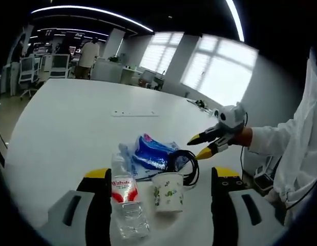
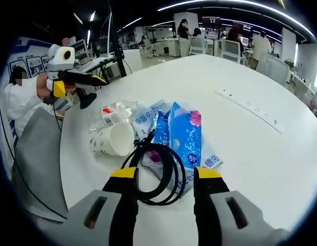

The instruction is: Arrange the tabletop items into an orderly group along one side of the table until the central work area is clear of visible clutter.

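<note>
Left gripper view: the left gripper (image 1: pixel 161 177) was seen with its jaws spread wide apart, nothing gripped between them, above the white surface (image 1: pixel 71 123).
Clear plastic bottle with a red-and-white label (image 1: pixel 126 202): it was found between the left jaws, lying on the surface, touched by neither jaw as far as could be told.
White paper cup with a green leaf print (image 1: pixel 168 192): it was stood upright just beside the bottle, also between the left jaws.
Blue-and-white plastic packets (image 1: pixel 150 152): they were laid just behind the bottle and cup.
Coiled black cable (image 1: pixel 185 163): it was set against the packets, behind the cup.
Right gripper, as seen from the left: the right gripper (image 1: pixel 200 146) was held by a hand in a white sleeve (image 1: pixel 273 141), yellow-tipped jaws parted, above the surface near the cable.
Right gripper view: the right gripper (image 2: pixel 164 174) was released, jaws wide, with the coiled cable (image 2: pixel 157 174) lying between them on the packets (image 2: pixel 181 133).
Cup and bottle from the right: the cup (image 2: pixel 113 139) and the bottle (image 2: pixel 111 114) were seen beyond the cable, near the surface edge.
Left gripper, as seen from the right: the left gripper (image 2: pixel 99 80) was held above that edge; its jaw state could not be told from this view.
Grey strip with small marks (image 2: pixel 250 108): it was lying well apart from the cluster.
</note>
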A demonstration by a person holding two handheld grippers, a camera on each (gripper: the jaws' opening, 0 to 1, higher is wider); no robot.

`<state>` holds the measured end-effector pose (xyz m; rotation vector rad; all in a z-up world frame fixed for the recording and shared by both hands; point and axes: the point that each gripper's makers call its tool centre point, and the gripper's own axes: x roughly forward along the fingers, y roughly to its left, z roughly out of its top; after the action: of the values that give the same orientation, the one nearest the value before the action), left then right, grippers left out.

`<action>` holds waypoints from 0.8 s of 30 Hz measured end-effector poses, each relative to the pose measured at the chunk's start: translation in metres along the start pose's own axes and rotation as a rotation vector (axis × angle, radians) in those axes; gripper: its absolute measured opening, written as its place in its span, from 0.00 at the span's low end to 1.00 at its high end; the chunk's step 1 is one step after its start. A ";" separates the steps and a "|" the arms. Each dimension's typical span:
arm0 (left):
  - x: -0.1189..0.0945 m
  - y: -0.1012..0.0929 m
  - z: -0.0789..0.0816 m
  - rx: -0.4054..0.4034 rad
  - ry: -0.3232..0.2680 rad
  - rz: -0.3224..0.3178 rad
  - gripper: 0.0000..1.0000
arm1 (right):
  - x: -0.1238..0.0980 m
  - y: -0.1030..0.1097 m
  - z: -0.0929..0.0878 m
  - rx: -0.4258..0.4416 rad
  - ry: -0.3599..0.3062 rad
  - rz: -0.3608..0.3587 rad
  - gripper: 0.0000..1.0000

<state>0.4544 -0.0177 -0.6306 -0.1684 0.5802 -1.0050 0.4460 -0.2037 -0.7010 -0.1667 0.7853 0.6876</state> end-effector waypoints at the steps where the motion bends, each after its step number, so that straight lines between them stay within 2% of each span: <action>1: 0.000 0.000 -0.001 -0.001 0.001 0.000 0.81 | 0.001 0.000 -0.001 0.001 0.002 0.001 0.41; 24: 0.008 0.007 -0.004 -0.018 -0.007 -0.002 0.80 | 0.016 -0.007 -0.014 0.038 0.056 0.025 0.35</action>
<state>0.4605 -0.0196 -0.6402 -0.1881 0.5829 -1.0010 0.4504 -0.2066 -0.7234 -0.1419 0.8550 0.6934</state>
